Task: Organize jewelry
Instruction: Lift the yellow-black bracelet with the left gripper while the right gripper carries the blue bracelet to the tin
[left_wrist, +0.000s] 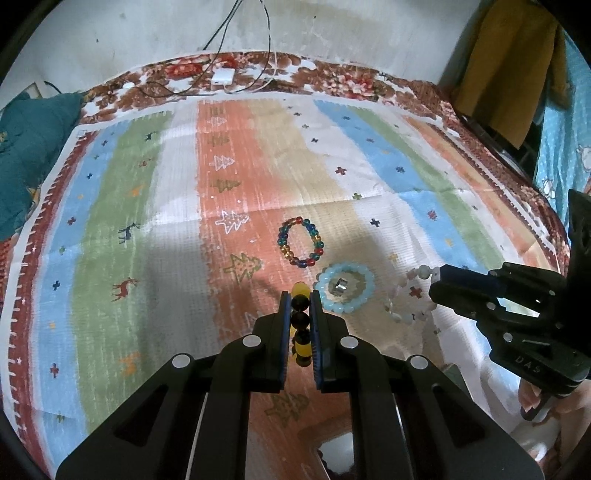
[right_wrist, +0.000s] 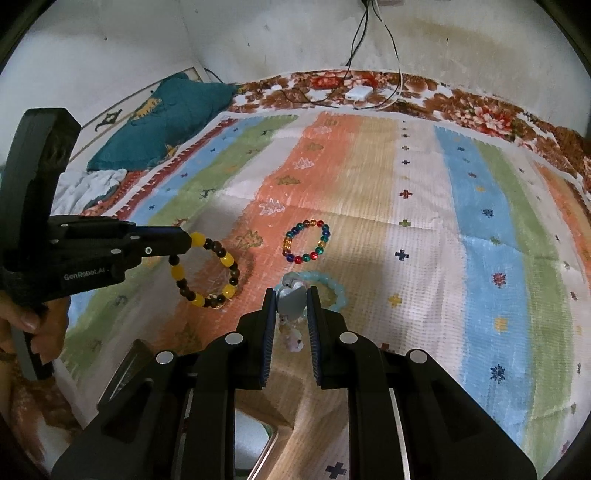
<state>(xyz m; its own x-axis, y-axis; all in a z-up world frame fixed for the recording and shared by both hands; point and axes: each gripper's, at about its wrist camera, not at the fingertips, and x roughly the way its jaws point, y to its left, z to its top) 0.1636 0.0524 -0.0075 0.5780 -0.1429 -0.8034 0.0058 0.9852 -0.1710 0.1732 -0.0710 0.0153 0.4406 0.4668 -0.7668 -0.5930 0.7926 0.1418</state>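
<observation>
My left gripper (left_wrist: 300, 295) is shut on a bracelet of yellow and dark beads (left_wrist: 300, 303), lifted a little above the striped cloth (left_wrist: 166, 221). In the right wrist view that bracelet (right_wrist: 177, 273) hangs as a loop from the left gripper (right_wrist: 186, 240). My right gripper (right_wrist: 291, 295) is shut on a pale white bead bracelet (right_wrist: 291, 301), which shows dangling from the right gripper (left_wrist: 437, 278) as a white bracelet (left_wrist: 402, 317). On the cloth lie a multi-colour bead bracelet (left_wrist: 301, 242) (right_wrist: 306, 242) and a light blue bracelet (left_wrist: 345, 290) (right_wrist: 334, 291) with a small metal ring (left_wrist: 340, 286) inside it.
A teal cushion (right_wrist: 166, 122) lies at the far left of the bed. A white charger (left_wrist: 223, 76) with cables sits by the wall. A wooden container (right_wrist: 295, 417) lies under the grippers at the near edge, mostly hidden. A hand (right_wrist: 33, 325) holds the left gripper's handle.
</observation>
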